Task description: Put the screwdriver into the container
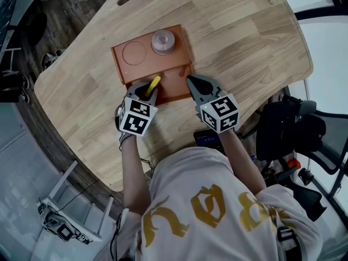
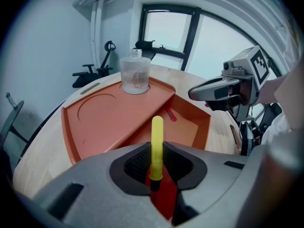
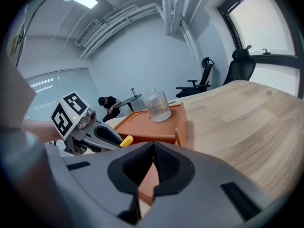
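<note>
My left gripper (image 1: 147,89) is shut on a screwdriver with a yellow handle (image 1: 154,84). It holds the tool over the front compartment of the orange tray (image 1: 120,64). In the left gripper view the yellow handle (image 2: 157,141) sticks up from between the pads, above the tray's compartment (image 2: 192,129). A small red item (image 2: 171,115) lies in that compartment. My right gripper (image 1: 192,81) hovers at the tray's front right corner, shut with nothing in it. Its pads (image 3: 164,161) meet at the tips in the right gripper view.
A clear glass jar (image 1: 162,41) stands in a round recess at the tray's far side, with a second round recess (image 1: 134,53) to its left. The wooden table (image 1: 244,48) extends to the right. Office chairs (image 1: 293,129) stand around it.
</note>
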Action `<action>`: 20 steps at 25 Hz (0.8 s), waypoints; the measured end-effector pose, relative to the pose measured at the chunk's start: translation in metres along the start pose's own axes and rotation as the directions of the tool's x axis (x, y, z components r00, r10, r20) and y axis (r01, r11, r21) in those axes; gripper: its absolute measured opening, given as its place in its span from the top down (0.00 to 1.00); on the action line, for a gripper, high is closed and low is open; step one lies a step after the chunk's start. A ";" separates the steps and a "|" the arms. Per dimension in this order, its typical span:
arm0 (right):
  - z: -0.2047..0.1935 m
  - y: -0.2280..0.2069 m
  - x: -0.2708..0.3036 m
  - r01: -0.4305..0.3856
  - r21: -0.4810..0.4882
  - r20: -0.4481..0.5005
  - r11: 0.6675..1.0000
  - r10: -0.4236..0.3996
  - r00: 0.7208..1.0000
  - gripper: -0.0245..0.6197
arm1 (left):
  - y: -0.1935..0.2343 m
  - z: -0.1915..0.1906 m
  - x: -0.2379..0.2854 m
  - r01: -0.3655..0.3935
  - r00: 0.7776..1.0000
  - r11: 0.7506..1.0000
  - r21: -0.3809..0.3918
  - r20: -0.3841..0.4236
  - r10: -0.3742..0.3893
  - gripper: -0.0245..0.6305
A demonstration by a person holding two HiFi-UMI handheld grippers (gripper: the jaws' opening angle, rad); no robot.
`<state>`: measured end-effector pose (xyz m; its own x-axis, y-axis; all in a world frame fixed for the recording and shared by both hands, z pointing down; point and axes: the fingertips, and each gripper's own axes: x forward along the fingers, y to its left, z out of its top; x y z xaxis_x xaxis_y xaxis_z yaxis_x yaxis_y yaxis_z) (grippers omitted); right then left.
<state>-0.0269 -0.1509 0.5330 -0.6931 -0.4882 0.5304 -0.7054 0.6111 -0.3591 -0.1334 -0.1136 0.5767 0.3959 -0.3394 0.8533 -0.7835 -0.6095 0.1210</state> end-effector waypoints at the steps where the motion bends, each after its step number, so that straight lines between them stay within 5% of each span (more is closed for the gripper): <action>1: 0.000 0.000 0.000 -0.001 -0.001 -0.001 1.000 0.001 1.000 0.95 | 0.000 0.000 0.001 0.003 1.000 1.000 0.001 -0.014 -0.003 0.85; 20: 0.002 -0.002 0.006 -0.008 0.001 -0.001 1.000 0.008 1.000 0.95 | 0.003 -0.007 0.015 0.003 0.985 1.000 0.031 -0.175 0.002 0.85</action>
<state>-0.0303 -0.1567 0.5354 -0.6985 -0.4824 0.5286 -0.6999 0.6146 -0.3640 -0.1329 -0.1152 0.5939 0.3042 -0.2098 0.9292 -0.7670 -0.6325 0.1082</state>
